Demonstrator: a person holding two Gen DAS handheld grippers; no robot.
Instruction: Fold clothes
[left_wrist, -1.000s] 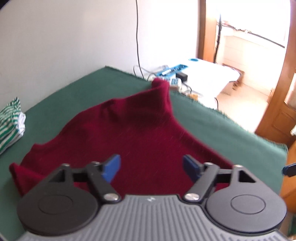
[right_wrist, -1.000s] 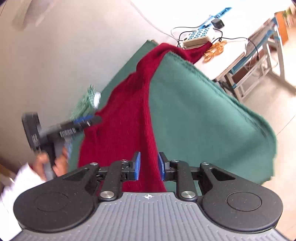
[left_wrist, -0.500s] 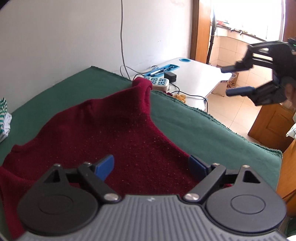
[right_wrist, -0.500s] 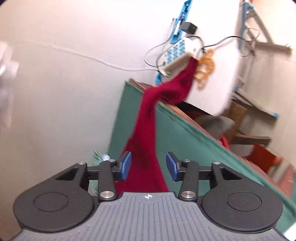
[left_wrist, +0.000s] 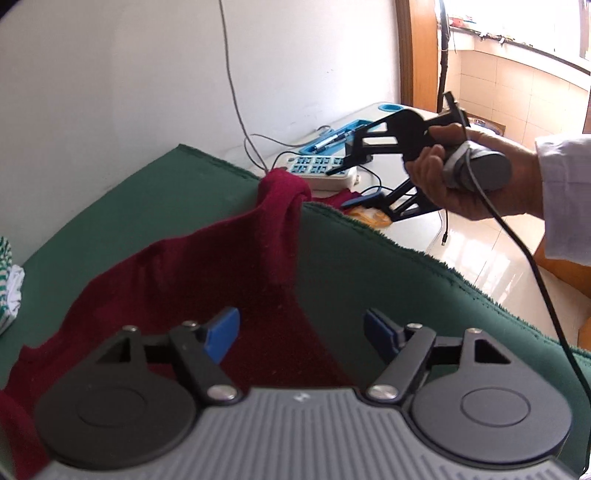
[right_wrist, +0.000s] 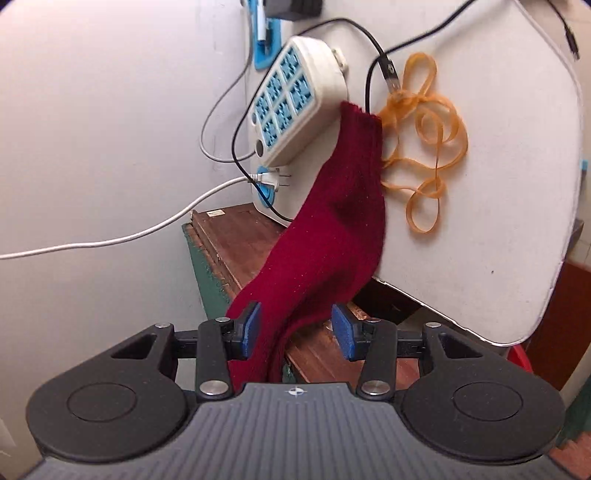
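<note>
The red sweater (left_wrist: 177, 280) lies spread on the green table (left_wrist: 369, 266), one sleeve (right_wrist: 332, 229) trailing over the table's far edge onto the white desk (right_wrist: 498, 184) beside the power strip (right_wrist: 291, 96). The right tool (right_wrist: 295, 330) hangs with its jaws apart astride that sleeve, probably to pull it back onto the table. The left tool (left_wrist: 301, 334) hovers released over the sweater's body, holding nothing.

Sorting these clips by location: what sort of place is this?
Probably a room in a home: a green cloth-covered table carrying a red sweater, a white desk with a power strip, tiled floor and a wooden door frame.
</note>
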